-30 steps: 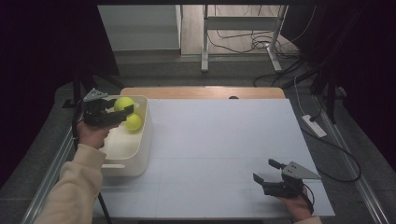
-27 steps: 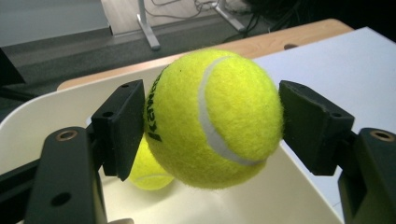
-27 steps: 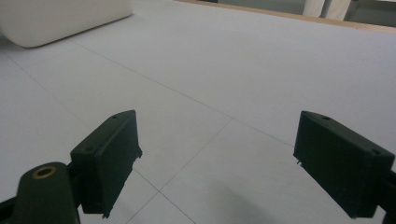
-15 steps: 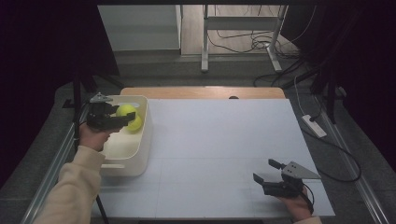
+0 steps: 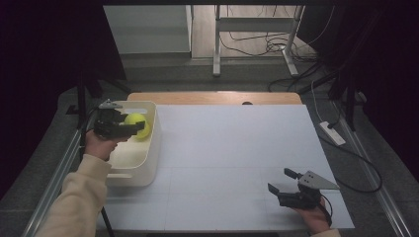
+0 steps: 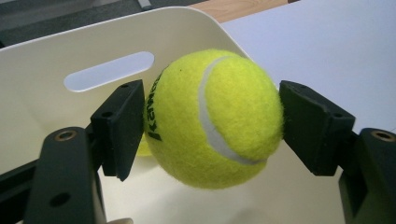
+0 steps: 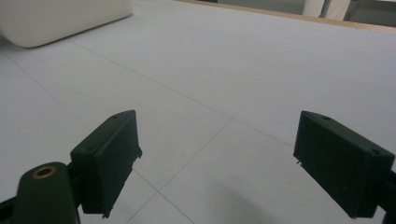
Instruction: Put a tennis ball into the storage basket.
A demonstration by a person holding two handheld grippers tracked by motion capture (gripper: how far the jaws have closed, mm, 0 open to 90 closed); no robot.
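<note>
A yellow tennis ball [image 5: 133, 118] hangs over the far end of the white bin [image 5: 148, 158] at the table's left side. My left gripper [image 5: 136, 123] is shut on it. In the left gripper view the black pads [image 6: 119, 126] press on both sides of the ball [image 6: 215, 116], with the bin's handle slot behind. A sliver of a second yellow ball [image 6: 142, 148] shows below it inside the bin. My right gripper [image 5: 279, 180] rests near the table's front right, open, with nothing between its jaws [image 7: 215, 154].
The white table top [image 5: 232, 148] stretches between the bin and the right gripper. The bin's corner [image 7: 60, 18] shows far off in the right gripper view. A power strip [image 5: 332, 133] lies off the table's right edge, and cables run on the floor behind.
My left gripper, still holding the ball, has shifted a little toward the person and lower over the bin. The right gripper has stayed put.
</note>
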